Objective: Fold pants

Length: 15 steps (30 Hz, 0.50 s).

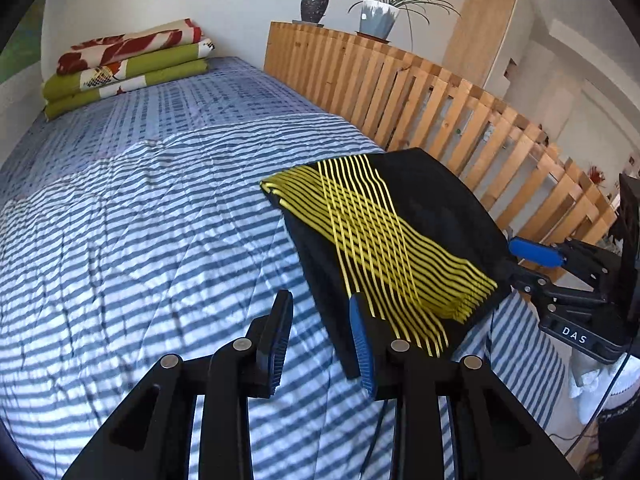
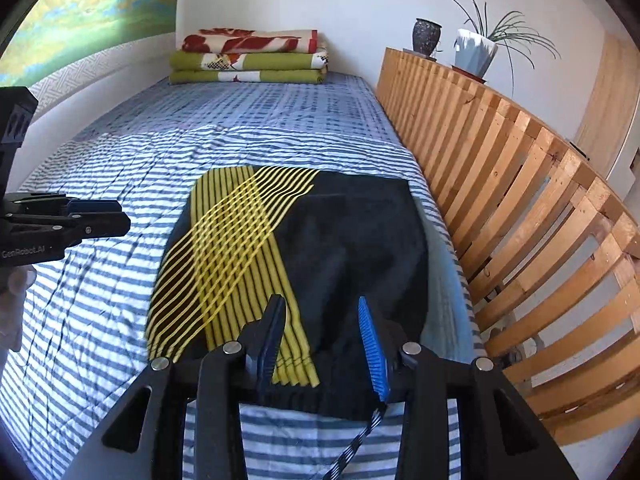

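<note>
Black pants [image 1: 424,216] with yellow stripes lie folded into a compact rectangle on the striped bedsheet [image 1: 140,240], close to the bed's right side. My left gripper [image 1: 320,308] is open and holds nothing; its right finger sits at the pants' near left corner. In the right wrist view the pants [image 2: 352,240] fill the middle, waistband nearest. My right gripper [image 2: 322,312] hovers open over the waistband with nothing between its fingers. A striped drawstring [image 2: 356,440] hangs below the waistband. The left gripper [image 2: 104,216] shows at the left edge, off the pants.
A stack of folded red, green and white blankets [image 2: 248,56] rests at the far end of the bed. A wooden slatted rail [image 2: 520,208] runs along the right side, with a potted plant [image 2: 476,56] and a dark vase [image 2: 426,36] on top.
</note>
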{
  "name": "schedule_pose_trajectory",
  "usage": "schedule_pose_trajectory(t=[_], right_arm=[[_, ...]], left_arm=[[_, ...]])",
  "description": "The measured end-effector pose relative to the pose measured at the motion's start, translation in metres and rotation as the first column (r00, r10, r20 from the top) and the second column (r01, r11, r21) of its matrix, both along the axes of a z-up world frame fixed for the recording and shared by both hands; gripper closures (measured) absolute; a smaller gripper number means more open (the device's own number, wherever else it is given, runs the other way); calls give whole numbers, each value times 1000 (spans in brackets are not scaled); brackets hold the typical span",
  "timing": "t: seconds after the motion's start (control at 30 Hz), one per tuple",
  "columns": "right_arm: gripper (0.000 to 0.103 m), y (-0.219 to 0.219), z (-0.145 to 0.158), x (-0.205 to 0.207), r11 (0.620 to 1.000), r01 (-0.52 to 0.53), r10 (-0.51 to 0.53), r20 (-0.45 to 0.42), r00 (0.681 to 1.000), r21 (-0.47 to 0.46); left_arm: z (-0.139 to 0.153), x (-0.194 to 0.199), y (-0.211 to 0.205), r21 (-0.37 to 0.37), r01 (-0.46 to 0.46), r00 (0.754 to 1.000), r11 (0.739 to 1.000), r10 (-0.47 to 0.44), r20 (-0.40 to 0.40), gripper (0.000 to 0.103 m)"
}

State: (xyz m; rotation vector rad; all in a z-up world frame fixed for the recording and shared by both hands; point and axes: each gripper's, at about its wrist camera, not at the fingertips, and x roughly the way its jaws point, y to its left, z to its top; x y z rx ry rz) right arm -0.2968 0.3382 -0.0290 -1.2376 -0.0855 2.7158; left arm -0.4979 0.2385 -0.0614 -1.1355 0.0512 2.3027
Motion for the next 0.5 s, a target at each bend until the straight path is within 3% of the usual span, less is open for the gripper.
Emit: schedule_pose_trajectory(t=[0.1,0.2,0.37,0.5], right_arm=[[66,-26,-3,27,997,-6,5,-9,1000,-76],[66,-53,2,55,997,0,-3,-41,999,-77],[64,-105,17,102,993,-3,-4,-59,998,-118],[60,-139,29,138,990,6,-19,-90,996,-138]], left_arm=[[1,50,-33,-2,-17,1000,1000,17,22,71],[8,100,-63,-34,-45,999,998,45,-3,69],[28,171,-115,2,-84,996,996,84,-19,54],[43,220,-145,8,-84,995,996,85,-48,51]])
